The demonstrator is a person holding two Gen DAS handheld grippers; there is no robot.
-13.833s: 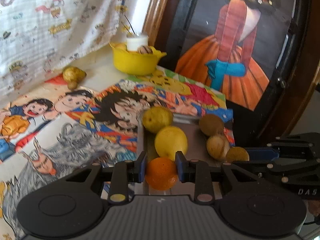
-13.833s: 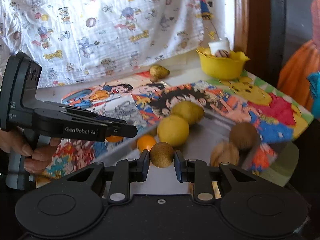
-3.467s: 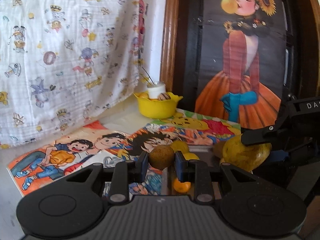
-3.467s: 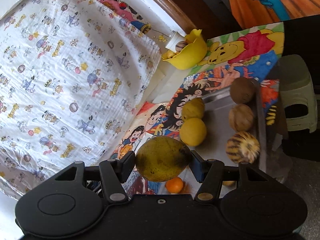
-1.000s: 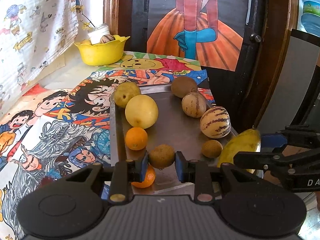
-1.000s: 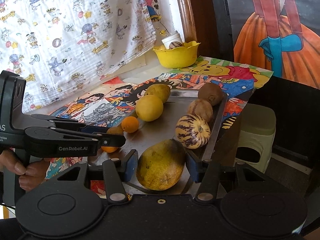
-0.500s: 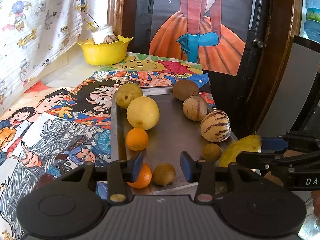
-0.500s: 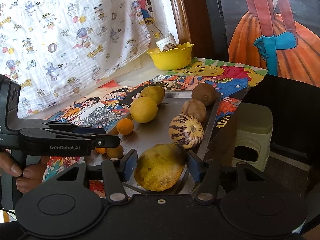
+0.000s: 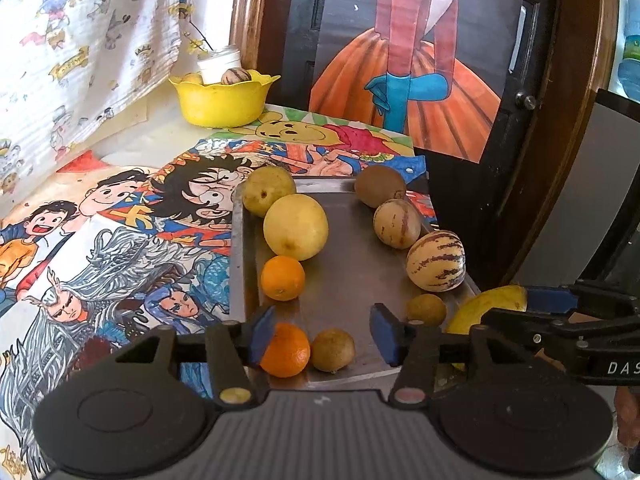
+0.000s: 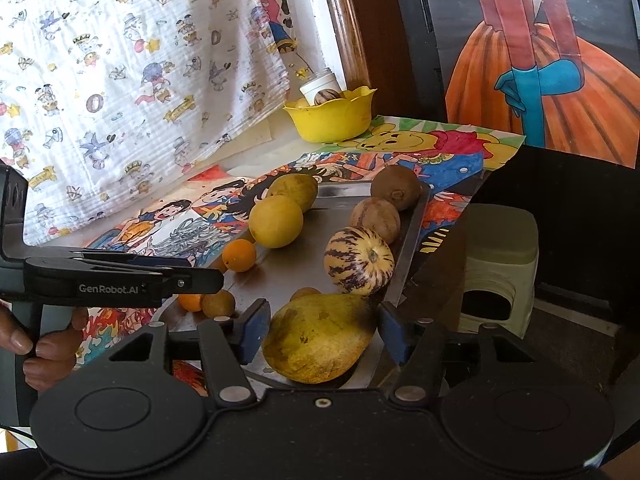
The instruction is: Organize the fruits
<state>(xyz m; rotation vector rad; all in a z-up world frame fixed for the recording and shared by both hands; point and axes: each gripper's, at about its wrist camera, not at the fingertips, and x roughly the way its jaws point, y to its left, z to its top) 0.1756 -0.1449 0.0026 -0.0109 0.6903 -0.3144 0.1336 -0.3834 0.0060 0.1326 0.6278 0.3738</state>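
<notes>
The mango [image 10: 318, 338] lay low centre on the metal tray [image 10: 408, 240], between the right gripper's [image 10: 320, 334] released jaws; backing straight out seemed safest. The left gripper [image 9: 324, 334] stood open around a small brown fruit [image 9: 333, 350].

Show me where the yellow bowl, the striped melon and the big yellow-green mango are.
yellow bowl [image 9: 222, 106]: left wrist view, front wall.
striped melon [image 10: 358, 261]: right wrist view, middle of its striped side.
big yellow-green mango [image 10: 318, 342]: right wrist view, middle of its skin.
</notes>
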